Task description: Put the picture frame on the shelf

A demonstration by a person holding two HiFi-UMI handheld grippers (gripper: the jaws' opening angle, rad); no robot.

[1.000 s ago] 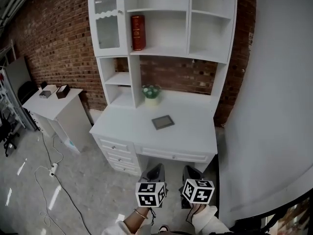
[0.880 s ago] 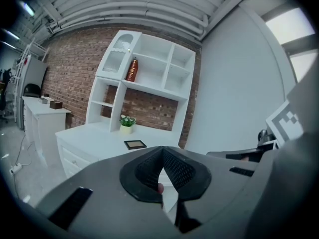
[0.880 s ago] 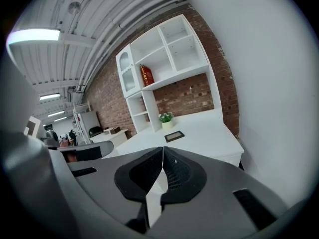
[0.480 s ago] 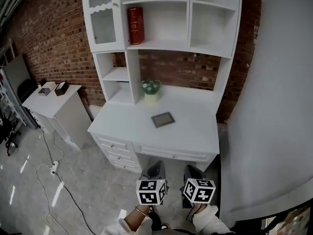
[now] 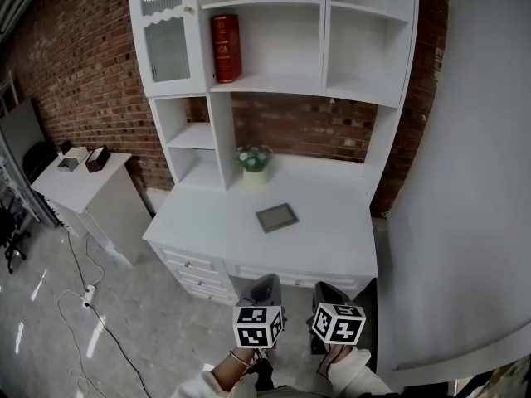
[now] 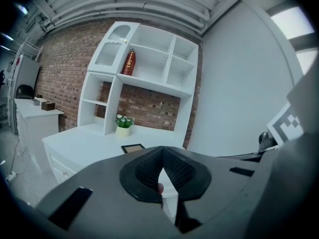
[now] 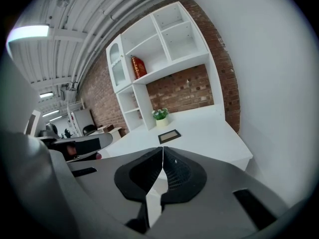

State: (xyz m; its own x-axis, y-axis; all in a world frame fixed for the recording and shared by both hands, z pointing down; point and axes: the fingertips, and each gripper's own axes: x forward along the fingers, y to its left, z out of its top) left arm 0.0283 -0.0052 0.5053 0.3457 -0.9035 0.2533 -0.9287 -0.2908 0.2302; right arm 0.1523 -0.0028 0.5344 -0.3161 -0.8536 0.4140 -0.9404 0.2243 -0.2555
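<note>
Left gripper is seen with jaws pressed together, nothing pinched between. Right gripper likewise closed, empty. Both are held low before white desk, not touching it. Picture frame is laid flat on desk top, in front of potted plant. Red book is stood upright on shelf above.

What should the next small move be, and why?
Probably bring the right gripper forward over the desk and open it: the picture frame lies flat there, and both this and the left gripper are shut, empty, short of the desk's edge.
</note>
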